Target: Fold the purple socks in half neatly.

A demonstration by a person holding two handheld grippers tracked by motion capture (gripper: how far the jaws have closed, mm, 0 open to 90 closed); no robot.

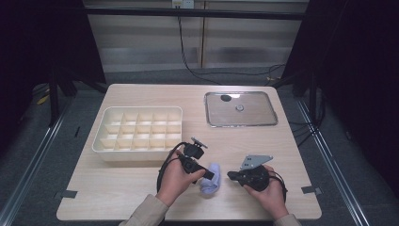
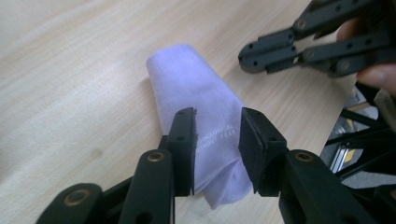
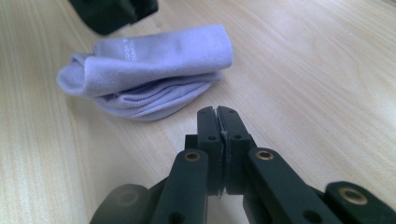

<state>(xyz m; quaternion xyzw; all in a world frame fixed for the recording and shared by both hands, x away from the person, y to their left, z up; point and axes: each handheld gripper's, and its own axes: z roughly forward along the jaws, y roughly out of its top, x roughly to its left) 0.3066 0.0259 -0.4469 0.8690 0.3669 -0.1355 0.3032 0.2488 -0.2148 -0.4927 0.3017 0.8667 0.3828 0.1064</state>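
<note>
A folded lilac cloth [image 1: 210,181] [image 2: 187,79] [image 3: 154,60] lies on the wooden table near its front edge. My left gripper [image 1: 216,177] [image 2: 217,135] hangs over the cloth's near end, its jaws apart, one on either side of the fold, with small white lettering showing between them. The pads do not press on the cloth. To the right of the cloth my right gripper [image 1: 230,175] [image 3: 218,112] is shut with nothing between its pads, its tips a short way from the cloth's edge. The right gripper [image 2: 243,58] points toward the cloth from the upper right in the left gripper view.
A cream box [image 1: 141,109] divided into several compartments stands at the left middle of the table. A shallow metal tray [image 1: 207,113] lies at the back right, with a small round part [image 1: 239,108] and a dark piece [image 1: 226,98] on it. Bare wood [image 1: 117,188] stretches left of the hands.
</note>
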